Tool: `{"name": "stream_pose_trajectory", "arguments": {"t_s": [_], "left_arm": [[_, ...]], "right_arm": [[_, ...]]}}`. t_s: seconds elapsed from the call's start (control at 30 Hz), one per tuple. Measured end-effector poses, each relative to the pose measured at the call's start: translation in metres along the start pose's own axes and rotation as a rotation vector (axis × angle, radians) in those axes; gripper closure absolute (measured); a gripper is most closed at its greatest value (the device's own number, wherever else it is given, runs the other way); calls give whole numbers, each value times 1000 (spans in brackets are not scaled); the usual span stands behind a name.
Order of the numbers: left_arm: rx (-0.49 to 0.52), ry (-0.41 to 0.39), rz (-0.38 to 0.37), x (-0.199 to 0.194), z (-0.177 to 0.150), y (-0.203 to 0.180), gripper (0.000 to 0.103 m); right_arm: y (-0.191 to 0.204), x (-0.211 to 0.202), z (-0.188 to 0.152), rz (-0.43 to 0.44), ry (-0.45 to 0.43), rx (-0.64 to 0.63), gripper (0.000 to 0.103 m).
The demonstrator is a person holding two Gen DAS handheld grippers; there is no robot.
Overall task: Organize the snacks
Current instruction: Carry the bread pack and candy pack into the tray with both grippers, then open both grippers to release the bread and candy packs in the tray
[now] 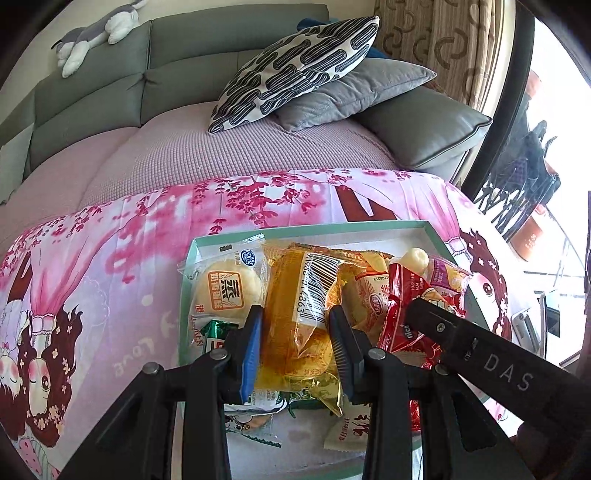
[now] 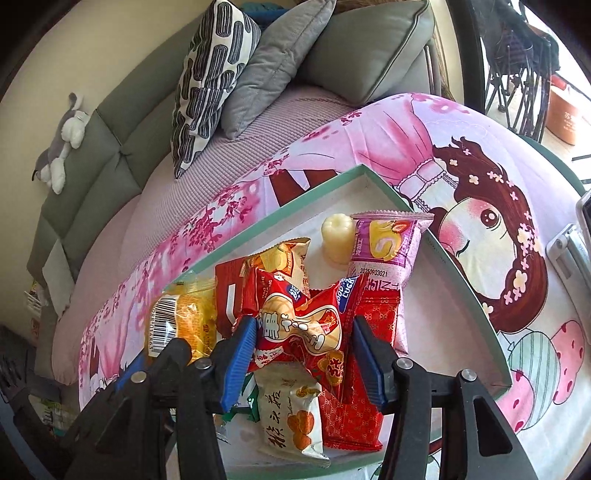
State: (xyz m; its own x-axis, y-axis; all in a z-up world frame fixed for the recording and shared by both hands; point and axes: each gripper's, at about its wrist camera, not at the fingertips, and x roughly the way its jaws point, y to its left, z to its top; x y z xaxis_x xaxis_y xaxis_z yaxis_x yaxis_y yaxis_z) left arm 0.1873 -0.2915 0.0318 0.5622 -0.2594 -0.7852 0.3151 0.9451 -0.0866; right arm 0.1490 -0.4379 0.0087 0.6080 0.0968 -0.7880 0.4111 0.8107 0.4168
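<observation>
A shallow box with a mint-green rim (image 1: 373,224) (image 2: 258,225) lies on the pink cartoon cloth and holds several snack packs. My left gripper (image 1: 295,325) has its jaws on both sides of a yellow cake pack with a barcode (image 1: 306,306), which also shows in the right wrist view (image 2: 184,317). My right gripper (image 2: 304,332) straddles a red peanut pack (image 2: 299,325) with its jaws apart; its black body shows in the left wrist view (image 1: 480,350). A purple cake pack (image 2: 384,251), a white jelly cup (image 2: 336,236) and a white bun pack (image 1: 225,291) lie nearby.
The box sits on a table covered with a pink cartoon cloth (image 1: 110,258). Behind it is a grey sofa (image 1: 110,85) with a patterned cushion (image 1: 295,70), a grey cushion (image 1: 354,96) and a plush dog (image 1: 99,33). A phone (image 2: 585,210) lies at the right edge.
</observation>
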Motion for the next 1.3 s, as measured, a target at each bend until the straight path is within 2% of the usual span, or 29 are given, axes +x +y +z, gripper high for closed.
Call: {"name": "stream_pose_trajectory", "arguments": {"t_s": [0.2, 0.37, 0.57, 0.67, 0.83, 0.97, 1.0, 1.03, 1.07, 1.23, 1.3], "left_arm": [[-9, 11, -7, 3, 0, 2, 65], [-20, 15, -4, 2, 0, 5, 52], [-23, 4, -3, -5, 1, 8, 52], [-27, -3, -3, -10, 1, 11, 51], [-45, -10, 8, -19, 1, 18, 47], [-67, -13, 40, -24, -1, 29, 42], [-75, -14, 51, -25, -1, 33, 41], [-84, -17, 63, -26, -1, 37, 38], [-94, -19, 78, -27, -1, 42, 35], [-151, 1, 185, -21, -5, 69, 26], [-168, 17, 223, -16, -7, 78, 20]], "right_arm": [[0, 3, 1, -11, 5, 1, 45], [-2, 3, 2, -11, 9, 21, 38], [-2, 0, 2, 10, 12, 31, 35], [-2, -1, 1, 4, 10, 30, 27], [1, -5, 0, 5, 7, 22, 25], [5, -6, -3, -7, 12, 4, 23], [6, -5, -3, -13, 13, -2, 22], [7, -4, -4, -18, 13, -8, 16], [8, -4, -4, -21, 12, -15, 12], [16, -1, -7, -34, 5, -57, 10], [23, 0, -9, -57, -5, -91, 3]]}}
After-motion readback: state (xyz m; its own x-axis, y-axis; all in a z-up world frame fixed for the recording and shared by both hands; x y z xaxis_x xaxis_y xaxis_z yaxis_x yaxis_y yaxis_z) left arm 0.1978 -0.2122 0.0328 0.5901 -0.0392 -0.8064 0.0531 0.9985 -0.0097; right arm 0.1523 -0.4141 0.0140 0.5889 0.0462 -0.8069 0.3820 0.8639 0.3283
